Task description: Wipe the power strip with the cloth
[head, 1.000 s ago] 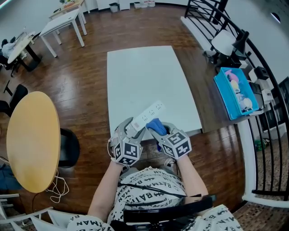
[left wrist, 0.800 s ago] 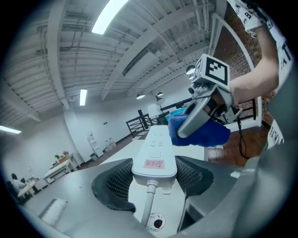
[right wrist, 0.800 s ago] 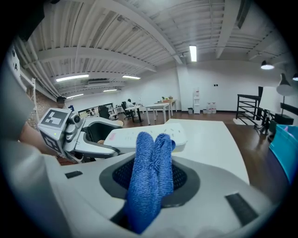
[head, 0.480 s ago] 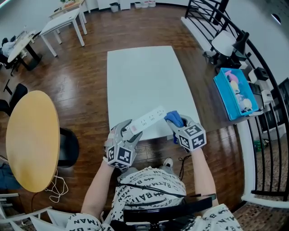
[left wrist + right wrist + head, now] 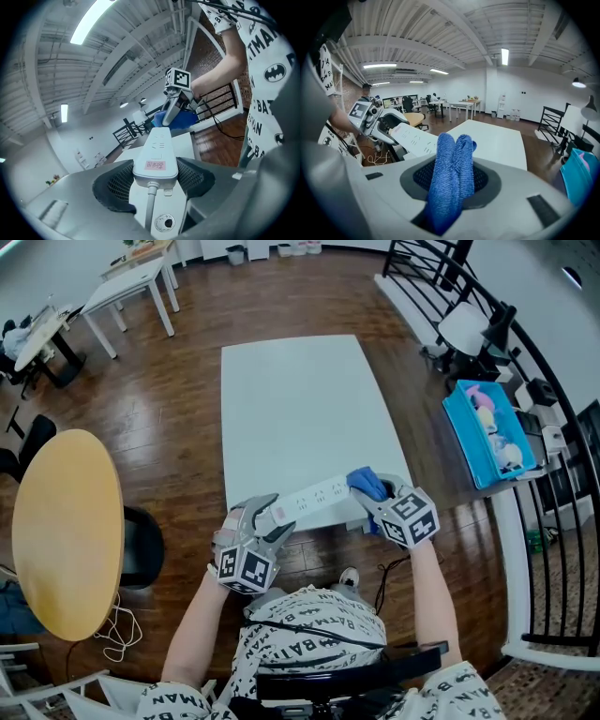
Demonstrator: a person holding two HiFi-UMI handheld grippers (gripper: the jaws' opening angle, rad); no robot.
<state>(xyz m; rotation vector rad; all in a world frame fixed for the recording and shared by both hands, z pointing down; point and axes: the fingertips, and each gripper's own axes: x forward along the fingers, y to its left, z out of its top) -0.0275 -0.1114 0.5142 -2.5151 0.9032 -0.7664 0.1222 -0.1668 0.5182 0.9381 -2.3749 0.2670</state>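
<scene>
The white power strip [image 5: 314, 499] hangs in the air over the near edge of the white table [image 5: 300, 399]. My left gripper [image 5: 265, 518] is shut on its cable end [image 5: 155, 165], where a pink label shows. The strip [image 5: 414, 138] points toward my right gripper [image 5: 375, 495], which is shut on a folded blue cloth [image 5: 449, 178]. In the head view the cloth [image 5: 365, 485] rests against the strip's far end. From the left gripper view, the right gripper [image 5: 174, 105] and the cloth [image 5: 180, 120] sit at the strip's tip.
A round yellow table [image 5: 67, 531] stands at the left. A blue bin [image 5: 489, 432] with toys sits at the right beside a black railing [image 5: 562, 409]. White desks [image 5: 131, 287] stand far back left. The person's patterned shirt [image 5: 314, 638] fills the bottom.
The right gripper slid the blue cloth from the middle of the strip out to its right end. The strip tilted flatter and the left gripper dropped slightly toward the body.
</scene>
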